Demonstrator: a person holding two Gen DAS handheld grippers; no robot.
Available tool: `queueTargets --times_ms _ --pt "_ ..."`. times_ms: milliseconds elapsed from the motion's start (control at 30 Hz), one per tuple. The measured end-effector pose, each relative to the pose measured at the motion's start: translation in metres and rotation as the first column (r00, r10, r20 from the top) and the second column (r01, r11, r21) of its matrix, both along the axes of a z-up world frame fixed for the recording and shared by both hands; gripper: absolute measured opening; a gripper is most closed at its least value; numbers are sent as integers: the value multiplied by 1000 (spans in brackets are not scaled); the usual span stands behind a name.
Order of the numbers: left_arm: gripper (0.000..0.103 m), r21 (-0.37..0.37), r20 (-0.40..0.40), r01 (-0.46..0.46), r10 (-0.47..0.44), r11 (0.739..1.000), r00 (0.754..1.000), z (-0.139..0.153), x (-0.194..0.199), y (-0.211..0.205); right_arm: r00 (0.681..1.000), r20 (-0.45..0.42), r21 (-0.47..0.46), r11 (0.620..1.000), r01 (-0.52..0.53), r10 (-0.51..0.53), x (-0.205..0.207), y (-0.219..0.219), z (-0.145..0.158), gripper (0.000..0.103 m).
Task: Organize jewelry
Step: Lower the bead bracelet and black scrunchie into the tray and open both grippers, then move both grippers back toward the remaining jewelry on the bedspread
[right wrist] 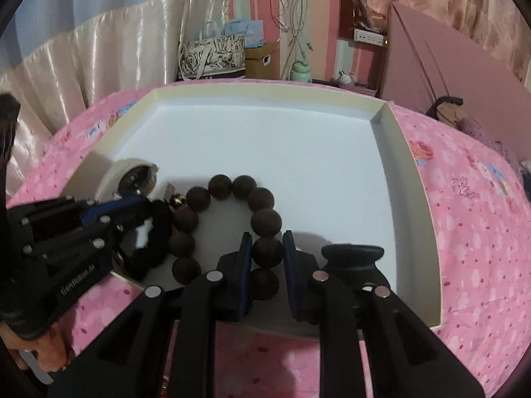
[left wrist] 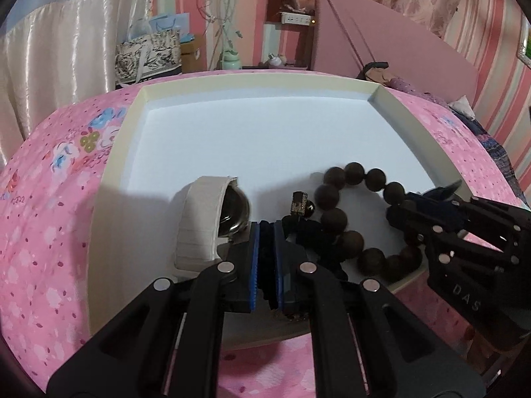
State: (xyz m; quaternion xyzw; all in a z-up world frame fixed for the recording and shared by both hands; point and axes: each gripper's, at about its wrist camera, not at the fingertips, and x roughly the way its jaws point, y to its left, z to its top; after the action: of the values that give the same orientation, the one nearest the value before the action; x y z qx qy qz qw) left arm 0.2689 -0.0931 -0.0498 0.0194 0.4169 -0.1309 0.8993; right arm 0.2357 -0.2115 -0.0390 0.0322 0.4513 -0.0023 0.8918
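Dark tassel (left wrist: 265, 248) half-hidden between fingers (left wrist: 254, 258)

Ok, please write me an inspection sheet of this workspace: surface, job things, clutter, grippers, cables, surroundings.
Surface: pink floral bedspread carrying a shallow cream tray with a white floor.
Job things: dark wooden bead bracelet with a black tassel and a small gold charm; a watch on a white strap. All lie at the tray's near edge.
Clutter: nothing seen inside the tray.
Grippers: left gripper shut on the tassel; right gripper shut on one bead of the bracelet.
Cables: white cables hang on the far wall below a socket.
Surroundings: cream curtain, printed tote bag, cardboard box, pink board leaning at the right.
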Motion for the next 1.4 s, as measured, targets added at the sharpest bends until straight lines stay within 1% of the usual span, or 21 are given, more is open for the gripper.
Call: queueTargets --times_ms 100,267,433,567,667,767,933,1000,1033,1067,1100,1133,1167,1200,1233,1267,1300,1367,1400 --pt "7 -16 -5 -22 22 1000 1000 -1 1 8 1000 -8 -8 1000 -2 2 -1 2 -1 19" --pt "7 -6 -1 -37 37 999 999 0 2 10 1000 -30 -14 1000 -9 9 -4 6 -1 19" --pt "7 4 4 -37 37 999 999 1 1 9 999 -30 -9 1000 -13 13 -5 6 0 19" --pt "6 3 8 -32 32 999 999 0 0 6 1000 -10 26 1000 -18 18 -8 1 2 19" --pt "6 -17 8 -24 24 1000 1000 0 -1 7 1000 9 41 999 -14 14 -8 -4 2 18" --pt "7 -35 4 -18 18 999 1000 0 -2 12 1000 25 52 999 -15 14 -8 -6 3 18" --pt "8 -32 8 -10 10 999 1000 0 -3 10 999 50 51 999 5 -7 -8 -8 4 18" --pt "8 -38 8 -2 2 999 1000 -1 -4 10 998 58 48 999 4 -7 -8 -7 5 22" --pt "9 -39 8 0 0 999 1000 -1 -4 11 998 67 48 999 8 -11 -8 -7 6 26" --pt "10 -45 9 9 -9 999 1000 -1 -5 10 997 80 51 999 15 -19 -9 -8 8 42" --pt "19 -46 13 20 -20 999 1000 -1 -6 9 995 96 56 998 21 -27 -9 -9 10 60" --pt "25 -43 20 26 -25 999 999 0 -6 11 990 136 74 997 35 -44 -12 -10 16 67" --pt "41 -33 38 31 -29 999 999 3 -9 9 984 167 99 994 39 -55 -14 -12 21 71" --pt "56 -23 66 32 -30 999 997 7 -14 8 981 183 121 992 36 -58 -15 -14 24 71" --pt "62 -27 91 31 -29 999 995 11 -17 8 976 210 154 987 32 -65 -18 -16 30 71" --pt "67 -44 108 34 -29 998 994 15 -19 10 970 233 172 984 35 -75 -20 -19 35 71" --pt "67 -87 123 45 -34 995 992 20 -23 12 964 250 180 983 41 -86 -22 -20 38 71" --pt "67 -151 146 50 -28 987 989 32 -27 19 949 290 201 977 67 -124 -29 -29 48 71" --pt "67 -168 166 50 -22 985 986 38 -30 22 944 301 210 975 75 -137 -31 -32 52 72"
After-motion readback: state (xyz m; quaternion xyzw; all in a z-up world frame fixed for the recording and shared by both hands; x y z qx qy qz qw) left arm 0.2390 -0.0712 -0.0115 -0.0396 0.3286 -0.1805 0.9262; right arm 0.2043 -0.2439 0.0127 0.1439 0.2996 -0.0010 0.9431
